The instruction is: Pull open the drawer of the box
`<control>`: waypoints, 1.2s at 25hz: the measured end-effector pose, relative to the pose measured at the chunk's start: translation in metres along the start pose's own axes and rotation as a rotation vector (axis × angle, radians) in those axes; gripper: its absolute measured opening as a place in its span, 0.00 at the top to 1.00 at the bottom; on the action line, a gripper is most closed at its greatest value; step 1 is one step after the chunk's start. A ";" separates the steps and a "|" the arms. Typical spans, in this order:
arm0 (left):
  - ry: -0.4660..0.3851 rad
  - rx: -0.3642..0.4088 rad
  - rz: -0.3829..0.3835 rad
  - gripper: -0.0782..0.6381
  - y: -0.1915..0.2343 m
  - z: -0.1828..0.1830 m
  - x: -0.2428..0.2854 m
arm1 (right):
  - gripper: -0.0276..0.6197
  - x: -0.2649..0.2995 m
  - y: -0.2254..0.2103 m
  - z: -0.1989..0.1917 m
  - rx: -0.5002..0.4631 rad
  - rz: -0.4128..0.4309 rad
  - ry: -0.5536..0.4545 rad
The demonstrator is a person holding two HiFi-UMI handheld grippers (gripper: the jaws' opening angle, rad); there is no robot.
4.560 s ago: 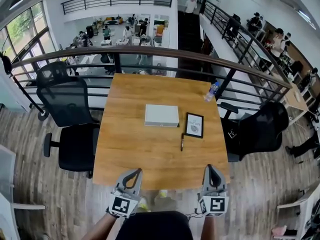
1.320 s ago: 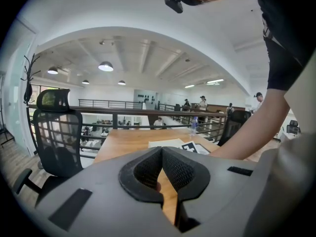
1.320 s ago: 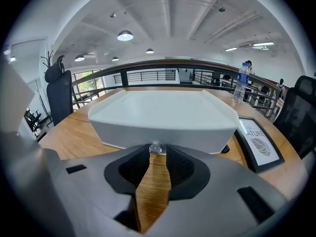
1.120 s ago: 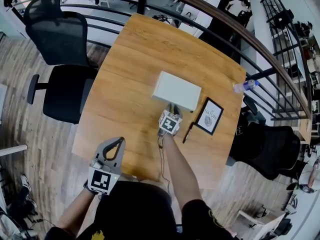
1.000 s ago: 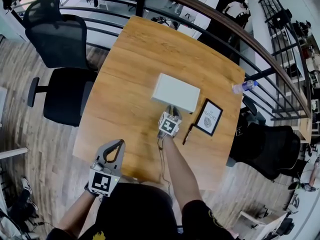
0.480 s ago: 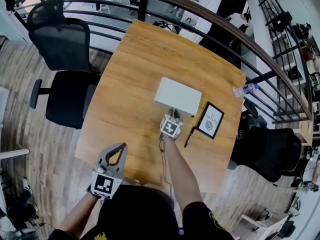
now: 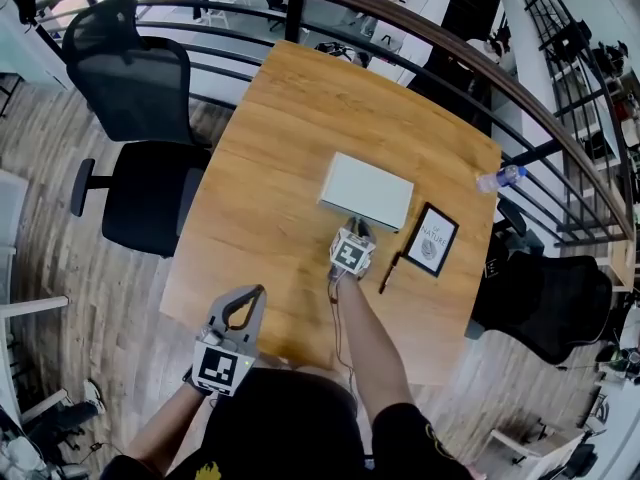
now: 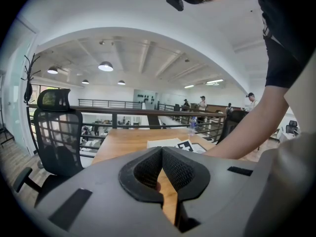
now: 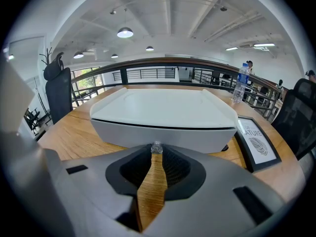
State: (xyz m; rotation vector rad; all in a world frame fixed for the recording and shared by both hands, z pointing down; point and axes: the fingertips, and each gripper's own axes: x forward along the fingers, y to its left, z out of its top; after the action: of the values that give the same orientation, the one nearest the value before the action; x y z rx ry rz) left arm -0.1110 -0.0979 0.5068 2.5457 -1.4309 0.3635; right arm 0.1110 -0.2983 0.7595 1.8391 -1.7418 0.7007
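Observation:
A flat white box (image 7: 367, 190) lies on the wooden table (image 7: 262, 178), past its middle. In the right gripper view its drawer front (image 9: 163, 134) faces me and looks flush under the lid. A small clear knob (image 9: 156, 147) sticks out of that front. My right gripper (image 7: 357, 227) reaches to the box's near side, and its two pads pinch the knob (image 9: 156, 149). My left gripper (image 7: 257, 293) hovers over the table's near edge, far from the box, fingertips together with nothing between them (image 8: 161, 150).
A framed picture (image 7: 432, 240) and a dark pen (image 7: 389, 272) lie right of the box. A water bottle (image 7: 500, 178) stands at the table's far right corner. Black office chairs (image 7: 140, 78) (image 7: 545, 298) flank the table, with a railing (image 7: 420, 38) behind.
My right gripper went from the table's near edge out to the box front, and it has stayed there for the last second. The left gripper remains near the table's near edge.

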 end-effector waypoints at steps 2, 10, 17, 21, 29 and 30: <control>-0.002 0.005 -0.001 0.87 0.001 0.001 -0.002 | 0.86 -0.002 0.003 -0.001 0.002 0.002 0.003; -0.001 0.002 -0.005 0.87 -0.003 0.000 -0.004 | 0.86 -0.009 0.002 -0.005 0.005 0.006 0.011; 0.015 0.074 -0.026 0.87 -0.010 0.000 -0.006 | 0.86 -0.015 0.004 -0.012 -0.002 0.016 0.028; 0.009 0.089 -0.036 0.87 -0.016 0.003 -0.006 | 0.86 -0.019 0.003 -0.014 -0.009 0.013 0.038; 0.008 0.064 -0.049 0.87 -0.022 0.003 -0.003 | 0.86 -0.026 0.004 -0.025 0.002 0.022 0.052; 0.002 0.064 -0.049 0.87 -0.023 0.004 -0.002 | 0.86 -0.027 0.004 -0.026 0.001 0.023 0.052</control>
State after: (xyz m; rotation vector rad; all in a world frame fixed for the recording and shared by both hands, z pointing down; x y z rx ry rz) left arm -0.0918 -0.0860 0.5011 2.6248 -1.3743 0.4095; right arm 0.1051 -0.2616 0.7605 1.7879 -1.7319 0.7517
